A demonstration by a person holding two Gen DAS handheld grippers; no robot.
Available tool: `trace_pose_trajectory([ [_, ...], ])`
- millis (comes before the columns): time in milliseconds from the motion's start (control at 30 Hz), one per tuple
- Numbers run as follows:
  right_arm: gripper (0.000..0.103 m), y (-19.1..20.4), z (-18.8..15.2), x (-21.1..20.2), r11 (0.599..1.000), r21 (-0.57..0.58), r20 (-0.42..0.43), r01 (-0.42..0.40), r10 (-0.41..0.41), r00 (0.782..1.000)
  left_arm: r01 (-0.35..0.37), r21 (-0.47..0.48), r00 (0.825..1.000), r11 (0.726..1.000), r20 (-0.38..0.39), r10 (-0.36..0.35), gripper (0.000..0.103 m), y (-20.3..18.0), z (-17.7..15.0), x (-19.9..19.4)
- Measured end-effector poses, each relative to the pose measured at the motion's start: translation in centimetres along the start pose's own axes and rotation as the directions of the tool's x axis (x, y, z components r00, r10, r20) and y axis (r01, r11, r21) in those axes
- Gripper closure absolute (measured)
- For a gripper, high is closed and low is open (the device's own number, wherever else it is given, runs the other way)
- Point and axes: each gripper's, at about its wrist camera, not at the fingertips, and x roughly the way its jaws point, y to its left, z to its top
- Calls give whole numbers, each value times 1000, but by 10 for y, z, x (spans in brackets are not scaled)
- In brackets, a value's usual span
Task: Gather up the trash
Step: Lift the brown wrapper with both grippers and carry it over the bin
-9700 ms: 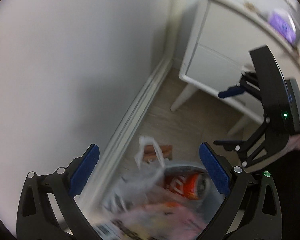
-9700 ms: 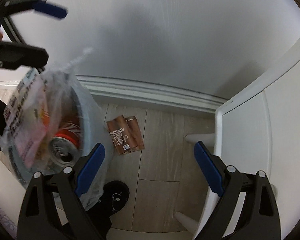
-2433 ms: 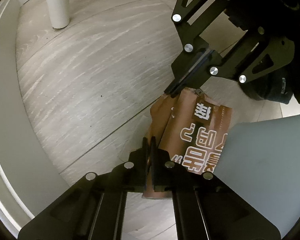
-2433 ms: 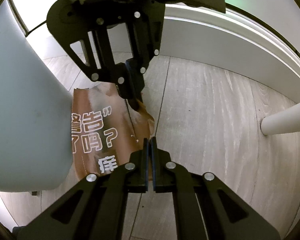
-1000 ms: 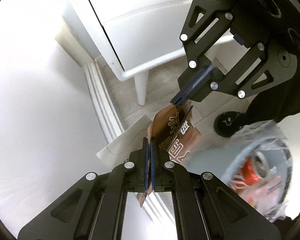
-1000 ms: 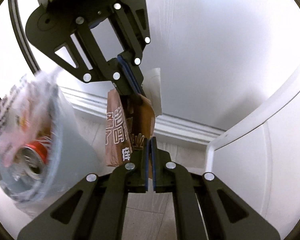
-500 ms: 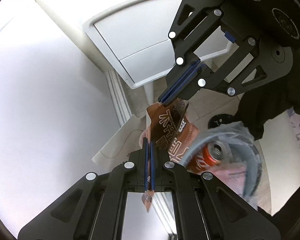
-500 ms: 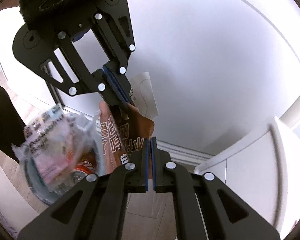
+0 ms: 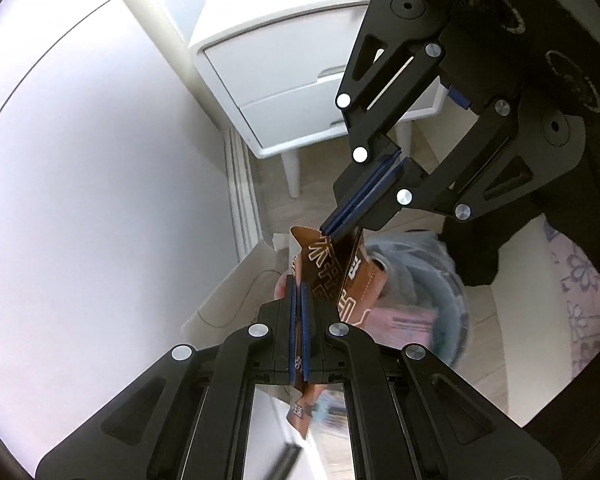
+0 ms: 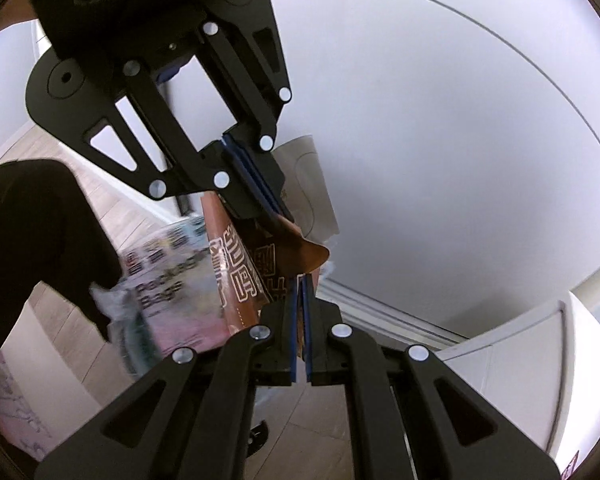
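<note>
A brown wrapper (image 9: 332,272) with white lettering hangs in the air between my two grippers. My left gripper (image 9: 299,284) is shut on one edge of it. My right gripper (image 9: 328,230) is shut on the opposite edge. In the right wrist view the wrapper (image 10: 252,272) shows between my right gripper (image 10: 300,284) and my left gripper (image 10: 288,216). The grey bin (image 9: 440,276), lined with a clear bag and holding pink packaging, sits just below the wrapper. The bin contents (image 10: 168,292) look blurred in the right wrist view.
A white nightstand (image 9: 284,64) on legs stands beyond the bin against the white wall (image 9: 100,200). A white paper (image 9: 236,284) leans at the baseboard. A floral fabric (image 9: 580,296) lies at the right. The person's dark clothing (image 10: 40,220) is at the left.
Both grippers have lifted the wrapper from the floor and carried it up over the bin. In the last half second the bin has come closer underneath the wrapper.
</note>
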Motion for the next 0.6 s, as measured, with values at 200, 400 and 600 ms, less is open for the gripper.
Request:
trace_pose_trajectory([
  [200,98,26,1,18,995,-33,-57,-97,95,994,40,-78,999,996,-23,-42,102,-15,-32,4],
  [400,98,53,-7,49,983,-46,-147,-177,169,975,77,-163,996,984,-37,-84,102,-30,-62,24],
  [600,98,55,-17,73,979,-1,-173,-205,201,964,100,-291,995,952,0,-104,102,-35,-88,51],
])
